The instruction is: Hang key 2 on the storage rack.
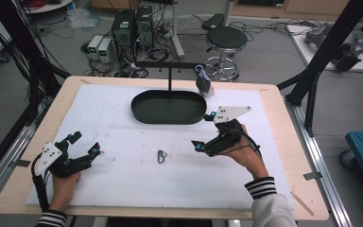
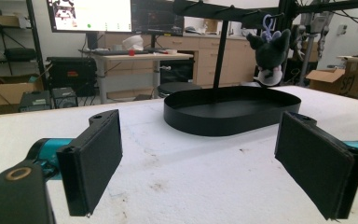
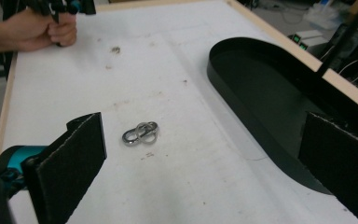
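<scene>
On the white bench [image 1: 123, 127] lies one metal carabiner [image 1: 161, 156], between two hand-held grippers and just in front of the one black oval tray [image 1: 142, 111]. Both the left hand-held gripper [image 1: 86, 145] and the right hand-held gripper [image 1: 204, 131] gape wide, holding nothing. One plush toy [image 1: 203, 84] hangs from the rack behind the tray.

This is a research lab. Past the tabletop [image 1: 283, 142] at twelve o'clock, desktop computer towers [image 1: 132, 28] stand on the floor amid tangled cables [image 1: 165, 47], with a round stool [image 1: 225, 39] at one o'clock. Black metal frame struts [image 1: 326, 52] flank the workspace. The left gripper view shows a large monitor [image 2: 116, 14], workbenches [image 2: 140, 58] and cardboard boxes [image 2: 340, 77].
</scene>
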A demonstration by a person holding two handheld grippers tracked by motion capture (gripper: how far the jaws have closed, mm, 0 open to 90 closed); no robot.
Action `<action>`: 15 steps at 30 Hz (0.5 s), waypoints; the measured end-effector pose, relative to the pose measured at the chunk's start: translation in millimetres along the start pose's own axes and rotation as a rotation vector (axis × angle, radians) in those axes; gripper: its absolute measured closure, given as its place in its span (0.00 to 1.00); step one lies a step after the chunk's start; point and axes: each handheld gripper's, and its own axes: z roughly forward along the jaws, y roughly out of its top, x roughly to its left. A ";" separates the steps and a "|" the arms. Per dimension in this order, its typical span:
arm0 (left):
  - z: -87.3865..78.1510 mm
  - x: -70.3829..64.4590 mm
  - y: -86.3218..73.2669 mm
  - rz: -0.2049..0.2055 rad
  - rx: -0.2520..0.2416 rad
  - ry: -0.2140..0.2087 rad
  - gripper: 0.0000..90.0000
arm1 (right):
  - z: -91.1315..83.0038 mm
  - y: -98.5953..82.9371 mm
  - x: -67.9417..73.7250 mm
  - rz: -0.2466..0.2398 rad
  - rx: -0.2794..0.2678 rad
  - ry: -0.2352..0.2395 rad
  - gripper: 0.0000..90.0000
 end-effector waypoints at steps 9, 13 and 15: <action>0.0 0.0 0.0 0.001 0.001 0.000 0.17 | 28.6 13.8 9.4 -0.059 0.084 0.069 0.01; 0.0 0.0 0.0 0.002 0.001 0.000 0.17 | 39.2 18.0 11.7 -0.077 0.112 0.093 0.01; -0.1 -0.1 0.0 0.002 0.001 0.000 0.17 | 43.9 20.5 12.6 -0.087 0.125 0.103 0.01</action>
